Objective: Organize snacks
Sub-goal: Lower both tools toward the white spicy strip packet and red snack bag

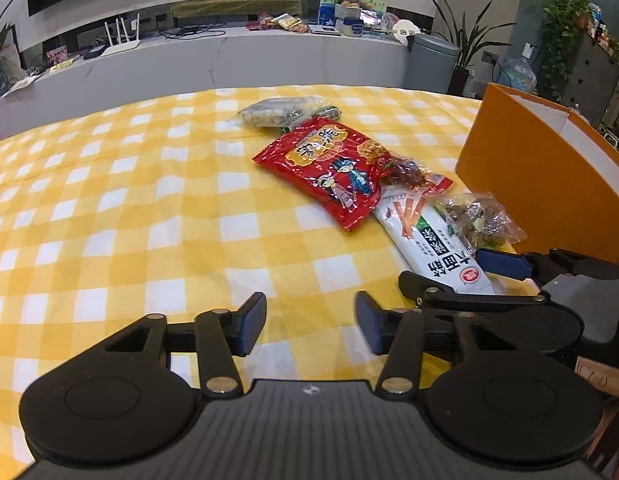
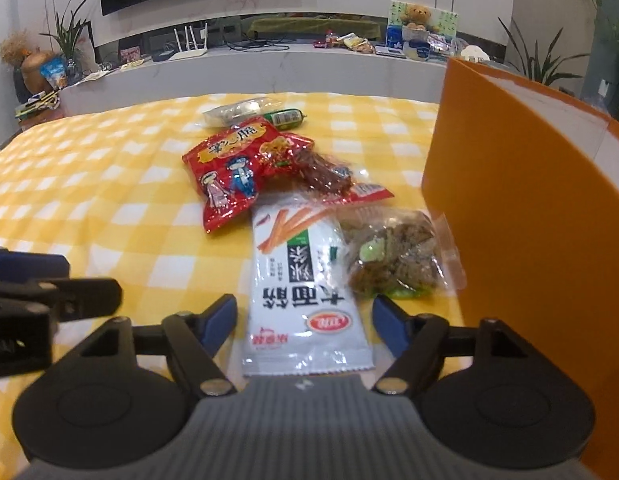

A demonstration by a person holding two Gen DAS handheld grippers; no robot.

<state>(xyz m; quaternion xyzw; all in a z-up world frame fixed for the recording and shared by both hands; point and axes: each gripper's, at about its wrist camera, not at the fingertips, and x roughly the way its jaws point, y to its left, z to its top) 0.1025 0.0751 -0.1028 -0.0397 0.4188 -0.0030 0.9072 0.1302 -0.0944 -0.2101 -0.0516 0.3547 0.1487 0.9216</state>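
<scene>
Right gripper (image 2: 304, 322) with fingers spread, straddling the near end of the white snack packet (image 2: 301, 292); neither pad touches it. The packet lies on the yellow checked tablecloth (image 2: 109, 200), just left of the orange box (image 2: 529, 208). Left gripper (image 1: 311, 322): fingers apart over bare cloth, nothing between them, left of the packet.

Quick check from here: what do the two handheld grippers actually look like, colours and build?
Both grippers, left and right, match: black linkage arms with silver rivets, blue finger pads, round black discs either side of a ribbed grey body.
</scene>
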